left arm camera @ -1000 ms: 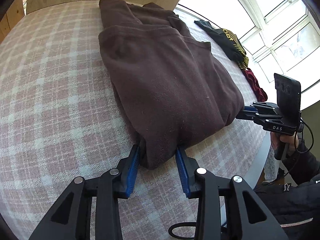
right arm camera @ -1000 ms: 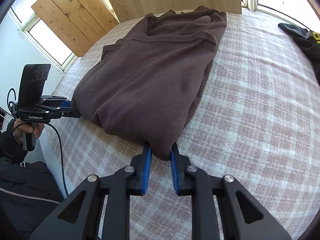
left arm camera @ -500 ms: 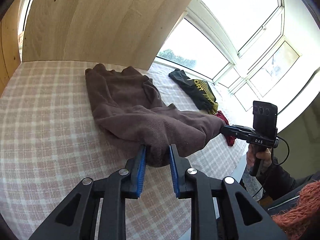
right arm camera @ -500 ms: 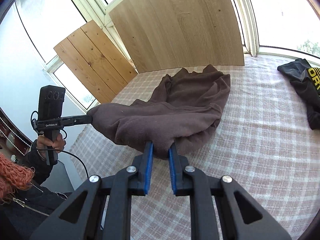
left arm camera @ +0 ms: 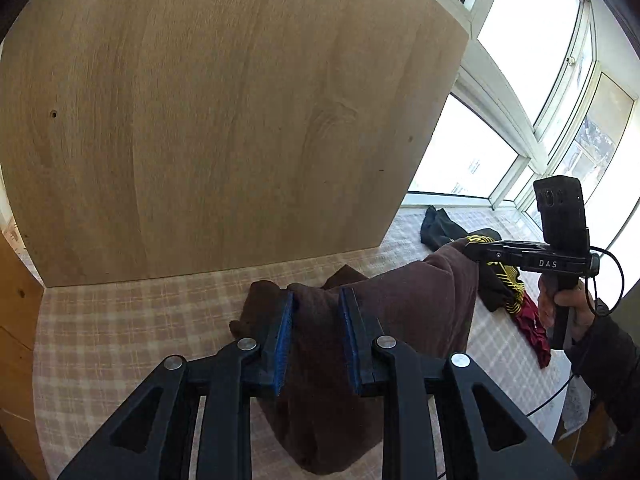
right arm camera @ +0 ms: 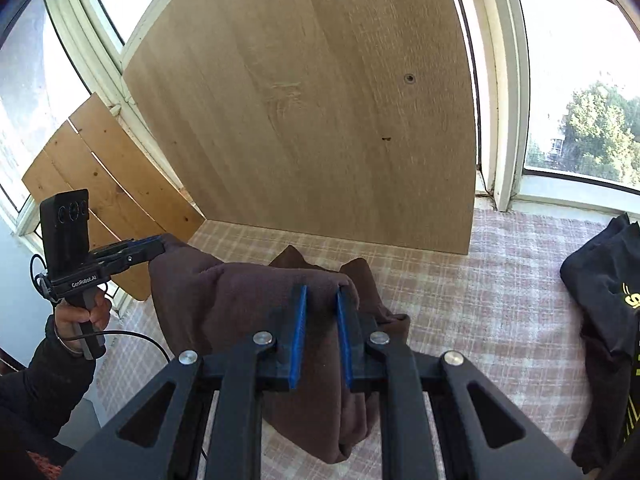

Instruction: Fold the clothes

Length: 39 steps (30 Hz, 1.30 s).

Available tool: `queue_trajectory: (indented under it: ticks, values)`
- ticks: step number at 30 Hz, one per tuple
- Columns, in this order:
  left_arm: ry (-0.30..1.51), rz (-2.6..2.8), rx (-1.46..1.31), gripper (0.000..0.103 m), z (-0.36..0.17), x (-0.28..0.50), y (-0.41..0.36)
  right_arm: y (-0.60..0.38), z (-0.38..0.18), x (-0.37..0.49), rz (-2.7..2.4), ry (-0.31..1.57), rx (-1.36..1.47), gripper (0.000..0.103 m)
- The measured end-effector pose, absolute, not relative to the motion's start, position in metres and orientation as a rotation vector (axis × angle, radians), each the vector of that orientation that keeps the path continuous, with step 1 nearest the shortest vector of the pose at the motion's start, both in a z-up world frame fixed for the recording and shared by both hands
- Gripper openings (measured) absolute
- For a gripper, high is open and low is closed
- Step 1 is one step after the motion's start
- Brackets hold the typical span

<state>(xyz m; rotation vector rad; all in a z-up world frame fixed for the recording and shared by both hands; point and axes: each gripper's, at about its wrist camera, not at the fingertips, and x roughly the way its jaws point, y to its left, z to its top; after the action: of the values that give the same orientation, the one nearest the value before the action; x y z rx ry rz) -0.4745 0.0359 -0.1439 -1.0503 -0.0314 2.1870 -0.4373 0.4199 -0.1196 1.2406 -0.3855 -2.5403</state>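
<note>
left gripper [left arm camera: 316,300] pinching brown garment [left arm camera: 400,312] at lower centre, right gripper [right arm camera: 320,294] pinching its other corner, garment lifted between them, far end trailing on checked desk [right arm camera: 460,300], black clothing [right arm camera: 604,292] at right edge, wooden board [left arm camera: 220,120] filling top

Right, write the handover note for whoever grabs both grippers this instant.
Left gripper: shut on one corner of the brown garment.
Right gripper: shut on the other corner of the same edge.
The held edge is up in the air, cloth stretched between the grippers; the far end trails on the checked cloth.
Black-and-yellow garment and red garment lie unfolded to the right.
Done: edge gripped and raised. Left: probably carry it forward onto the far end, release, then the other garments.
</note>
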Motion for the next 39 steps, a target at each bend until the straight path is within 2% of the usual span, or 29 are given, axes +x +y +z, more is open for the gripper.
queue_trajectory:
  ticks: [2,5,9,11,12,14,17,21,26,31,34,36,38,39]
  values:
    - [-0.003,2.225,-1.096,0.021,-0.159,-0.503,0.042,0.425,-0.145,-0.473,-2.554,-0.374,1.373,0.016]
    - [-0.078,2.222,-1.151,0.022,-0.173,-0.524,0.035,0.438,-0.179,-0.504,-2.507,-0.446,1.58,0.019]
    - [-0.039,2.184,-1.142,0.023,-0.168,-0.505,0.032,0.443,-0.171,-0.494,-2.501,-0.467,1.535,0.021]
    - [-0.022,2.135,-1.121,0.023,-0.161,-0.485,0.037,0.442,-0.154,-0.478,-2.532,-0.424,1.491,0.027]
    - [-0.022,2.113,-1.103,0.027,-0.158,-0.473,0.039,0.44,-0.145,-0.468,-2.55,-0.397,1.466,0.029]
    - [-0.023,2.077,-1.098,0.028,-0.156,-0.445,0.041,0.436,-0.129,-0.446,-2.583,-0.338,1.421,0.048]
    - [0.001,2.078,-1.137,0.029,-0.167,-0.416,0.04,0.42,-0.129,-0.403,-2.594,-0.246,1.428,0.053]
    - [-0.017,2.049,-1.242,0.034,-0.196,-0.399,0.03,0.402,-0.161,-0.354,-2.539,-0.227,1.536,0.053]
    - [0.1,2.036,-1.286,0.035,-0.228,-0.385,0.043,0.38,-0.2,-0.331,-2.488,-0.186,1.596,0.053]
    - [0.194,2.04,-1.248,0.037,-0.234,-0.385,0.054,0.36,-0.201,-0.336,-2.514,-0.028,1.573,0.053]
    - [0.215,2.028,-1.261,0.031,-0.234,-0.386,0.057,0.345,-0.194,-0.34,-2.546,0.119,1.516,0.053]
    - [0.211,2.023,-1.265,0.03,-0.232,-0.386,0.056,0.339,-0.194,-0.343,-2.534,0.15,1.482,0.053]
    - [0.208,2.017,-1.269,0.029,-0.231,-0.386,0.055,0.341,-0.199,-0.349,-2.499,0.083,1.5,0.04]
    - [0.199,2.014,-1.272,0.028,-0.231,-0.387,0.053,0.343,-0.2,-0.352,-2.483,0.051,1.507,0.026]
